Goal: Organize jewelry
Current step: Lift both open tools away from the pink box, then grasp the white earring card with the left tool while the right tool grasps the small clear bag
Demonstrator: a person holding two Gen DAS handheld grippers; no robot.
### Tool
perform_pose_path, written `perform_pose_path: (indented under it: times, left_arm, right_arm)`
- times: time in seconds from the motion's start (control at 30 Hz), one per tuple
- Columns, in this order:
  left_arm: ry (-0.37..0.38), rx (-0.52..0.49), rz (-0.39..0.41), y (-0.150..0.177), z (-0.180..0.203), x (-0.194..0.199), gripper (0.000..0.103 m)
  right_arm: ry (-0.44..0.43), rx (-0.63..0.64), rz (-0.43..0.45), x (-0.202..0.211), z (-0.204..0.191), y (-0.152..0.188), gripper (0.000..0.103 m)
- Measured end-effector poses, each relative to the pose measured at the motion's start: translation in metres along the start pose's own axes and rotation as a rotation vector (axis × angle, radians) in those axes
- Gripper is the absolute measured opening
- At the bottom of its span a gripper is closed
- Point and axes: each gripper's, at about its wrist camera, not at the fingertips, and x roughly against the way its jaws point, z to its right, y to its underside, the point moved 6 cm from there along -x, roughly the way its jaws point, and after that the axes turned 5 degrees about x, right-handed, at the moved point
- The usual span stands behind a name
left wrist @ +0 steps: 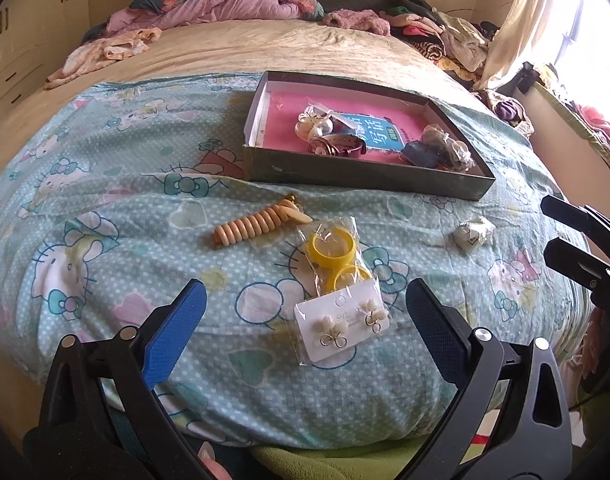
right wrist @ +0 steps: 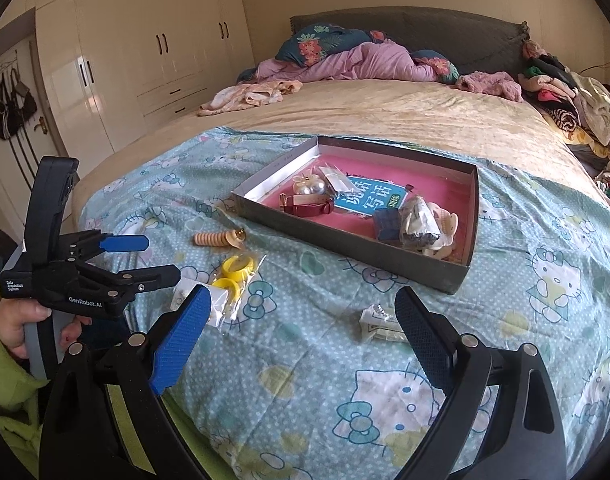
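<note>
I have the left gripper (left wrist: 305, 320) spread wide and empty over the bed (left wrist: 265, 46), the bagged earring card (left wrist: 339, 326) lying between its fingers, well short of the shallow box (left wrist: 365, 178). My right gripper (right wrist: 303, 330) is likewise wide apart and empty, a small crumpled packet (right wrist: 379, 322) just inside its right finger, also nearer than the box. Seen from the right wrist, a hand (right wrist: 21, 322) in a green sleeve grips the left tool upright, marked "GenRobot.AI" and "Data Acquisition System".
</note>
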Motion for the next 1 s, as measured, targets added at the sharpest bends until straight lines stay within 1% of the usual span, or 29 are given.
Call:
perform_pose_path:
  times: [0.33, 0.5, 0.7, 0.77, 0.83, 0.9, 1.0]
  left_arm:
    - [0.035, -0.005, -0.069, 0.019, 0.015, -0.019, 0.093]
    - [0.025, -0.003, -0.093, 0.026, 0.021, -0.029, 0.093]
    - [0.006, -0.005, -0.098, 0.026, 0.022, -0.038, 0.093]
    - [0.004, -0.011, -0.110, 0.027, 0.024, -0.041, 0.087]
    - [0.006, -0.024, -0.127, 0.029, 0.026, -0.046, 0.071]
    - [0.002, -0.035, -0.141, 0.032, 0.027, -0.050, 0.067]
    - [0.011, -0.040, -0.136, 0.033, 0.027, -0.048, 0.060]
  right_arm:
    - [0.039, -0.062, -0.035, -0.007, 0.026, 0.017, 0.092]
    - [0.050, -0.085, -0.041, -0.009, 0.036, 0.021, 0.092]
    - [0.064, -0.119, -0.071, -0.019, 0.048, 0.030, 0.092]
    - [0.069, -0.129, -0.086, -0.024, 0.052, 0.033, 0.092]
    - [0.071, -0.141, -0.103, -0.031, 0.056, 0.037, 0.092]
    - [0.071, -0.148, -0.125, -0.039, 0.058, 0.042, 0.092]
    - [0.075, -0.148, -0.145, -0.051, 0.058, 0.047, 0.092]
